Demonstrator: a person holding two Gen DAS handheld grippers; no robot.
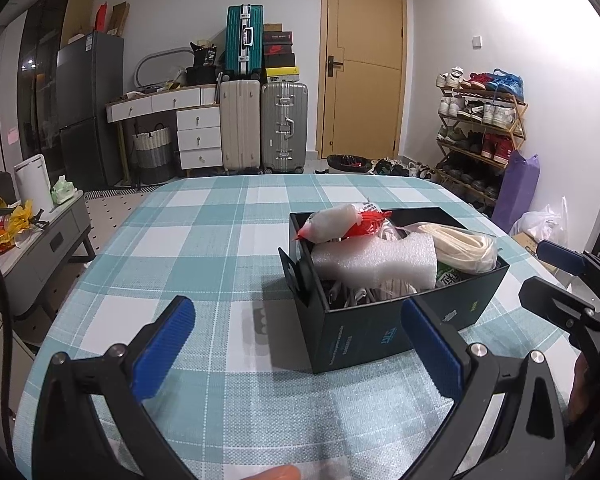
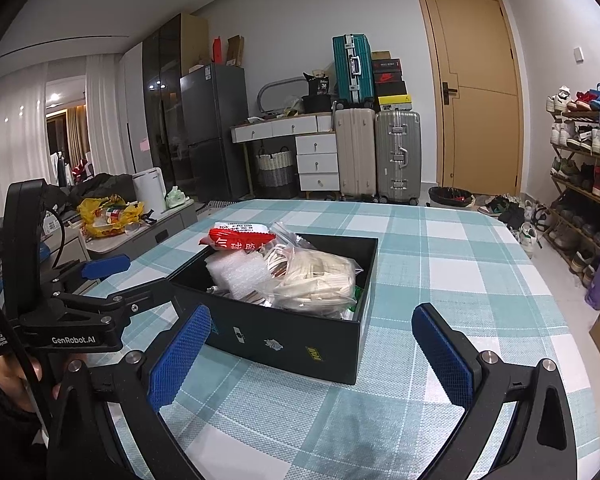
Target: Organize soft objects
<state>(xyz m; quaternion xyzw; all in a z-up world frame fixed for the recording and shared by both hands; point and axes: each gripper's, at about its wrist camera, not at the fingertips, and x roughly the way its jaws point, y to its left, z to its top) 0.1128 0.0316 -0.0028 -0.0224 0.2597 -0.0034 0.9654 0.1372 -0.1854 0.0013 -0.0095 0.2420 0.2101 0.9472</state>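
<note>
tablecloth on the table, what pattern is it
Teal and white plaid check on the tablecloth, clearest in the right wrist view.

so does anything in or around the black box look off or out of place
The black box is overfilled: the red-and-white packet rides above the rim at its far corner, and the foam sheet and bag of cream strips are heaped high. Nothing is spilled on the checked tablecloth.

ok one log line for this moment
left gripper: open, empty | right gripper: open, empty | black box: on table, full

Teal-and-white checked tablecloth, black box, blue-padded claws.
</note>
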